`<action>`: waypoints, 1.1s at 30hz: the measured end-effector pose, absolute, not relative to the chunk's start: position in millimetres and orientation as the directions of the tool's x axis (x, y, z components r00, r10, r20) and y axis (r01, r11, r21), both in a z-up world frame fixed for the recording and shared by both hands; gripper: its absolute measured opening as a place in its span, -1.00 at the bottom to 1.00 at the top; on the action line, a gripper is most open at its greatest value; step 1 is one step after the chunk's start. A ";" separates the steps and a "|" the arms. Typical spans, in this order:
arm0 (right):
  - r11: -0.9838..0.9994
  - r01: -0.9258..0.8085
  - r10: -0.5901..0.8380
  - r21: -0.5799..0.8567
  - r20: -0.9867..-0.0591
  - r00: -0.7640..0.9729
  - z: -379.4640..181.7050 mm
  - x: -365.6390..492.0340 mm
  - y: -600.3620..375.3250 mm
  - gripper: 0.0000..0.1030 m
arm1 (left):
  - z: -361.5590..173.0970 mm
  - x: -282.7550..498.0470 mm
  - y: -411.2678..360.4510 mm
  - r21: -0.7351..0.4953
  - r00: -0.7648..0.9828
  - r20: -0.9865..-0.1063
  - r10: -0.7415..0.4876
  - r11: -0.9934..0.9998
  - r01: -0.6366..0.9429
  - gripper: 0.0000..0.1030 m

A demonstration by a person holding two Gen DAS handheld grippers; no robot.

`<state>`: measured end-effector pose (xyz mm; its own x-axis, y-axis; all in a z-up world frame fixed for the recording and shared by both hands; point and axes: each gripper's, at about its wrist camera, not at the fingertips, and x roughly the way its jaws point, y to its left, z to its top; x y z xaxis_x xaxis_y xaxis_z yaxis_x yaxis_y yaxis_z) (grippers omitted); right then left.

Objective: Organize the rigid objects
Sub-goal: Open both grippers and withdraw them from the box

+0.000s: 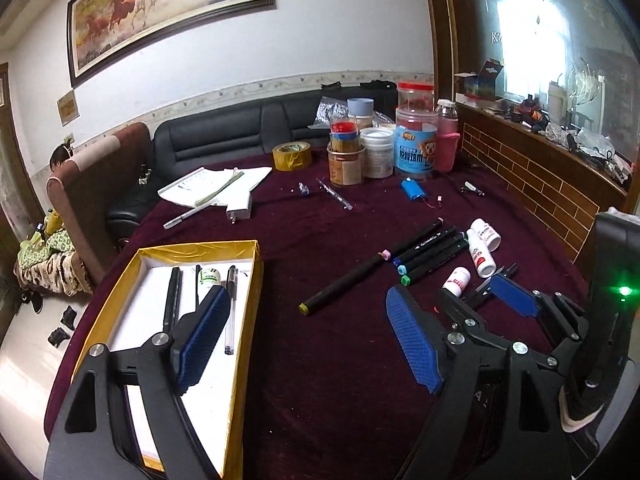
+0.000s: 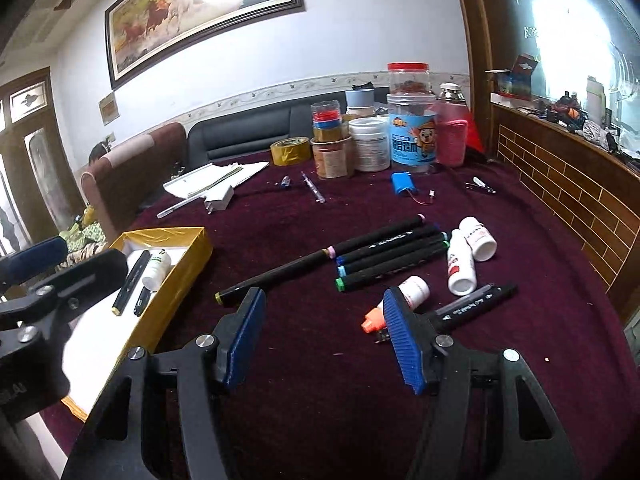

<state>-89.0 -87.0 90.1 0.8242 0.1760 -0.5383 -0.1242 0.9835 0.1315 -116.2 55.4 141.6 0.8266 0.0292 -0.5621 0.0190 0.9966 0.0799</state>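
A yellow box (image 1: 172, 249) with a white floor lies at the table's left and holds pens and a small white bottle (image 1: 209, 277). Several black markers (image 2: 392, 252) and a longer black pen (image 2: 280, 276) lie side by side mid-table. To their right are small white bottles (image 2: 476, 240), an orange-capped tube (image 2: 374, 318) and two more markers (image 2: 476, 302). My left gripper (image 1: 308, 336) is open and empty, its left finger above the box. My right gripper (image 2: 325, 338) is open and empty, hovering just short of the markers.
Jars (image 1: 414, 144), a yellow tape roll (image 1: 292, 155), papers (image 1: 216, 190), a white charger (image 1: 240, 213) and a blue battery pack (image 1: 413, 191) crowd the back of the maroon cloth. A brick-patterned ledge (image 1: 532, 184) bounds the right side. A person sits behind the armchair (image 1: 96, 184) at left.
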 end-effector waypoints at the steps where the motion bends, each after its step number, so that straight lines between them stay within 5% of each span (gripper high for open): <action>1: 0.984 -0.120 0.174 0.133 -0.537 0.826 90.4 -89.9 -88.0 0.08 | 143.0 -118.7 53.9 0.079 0.829 -0.558 0.032 0.997 0.015 0.57; 9: 0.996 -0.062 0.087 0.067 -0.510 0.856 96.1 -98.1 -89.0 0.18 | 138.7 -131.2 42.1 0.075 0.852 -0.524 0.008 0.996 0.037 0.61; 11: 0.998 -0.046 0.056 0.033 -0.506 0.860 94.7 -97.4 -88.8 0.33 | 131.0 -120.9 43.3 0.013 0.825 -0.563 -0.051 0.997 0.070 0.63; 16: 0.999 0.032 -0.031 -0.008 -0.541 0.841 84.4 -88.2 -100.9 0.34 | 88.5 -70.6 53.3 -0.110 0.739 -0.667 -0.100 0.993 0.035 0.64; 22: 0.996 0.077 -0.088 -0.045 -0.596 0.798 65.0 -74.1 -110.1 0.34 | 44.0 -33.4 51.6 -0.119 0.633 -0.769 -0.090 0.993 -0.004 0.63; 33: 0.990 0.122 -0.141 -0.073 -0.607 0.782 56.0 -55.5 -121.7 0.34 | 7.2 -27.4 44.2 -0.075 0.578 -0.814 -0.053 0.997 -0.013 0.65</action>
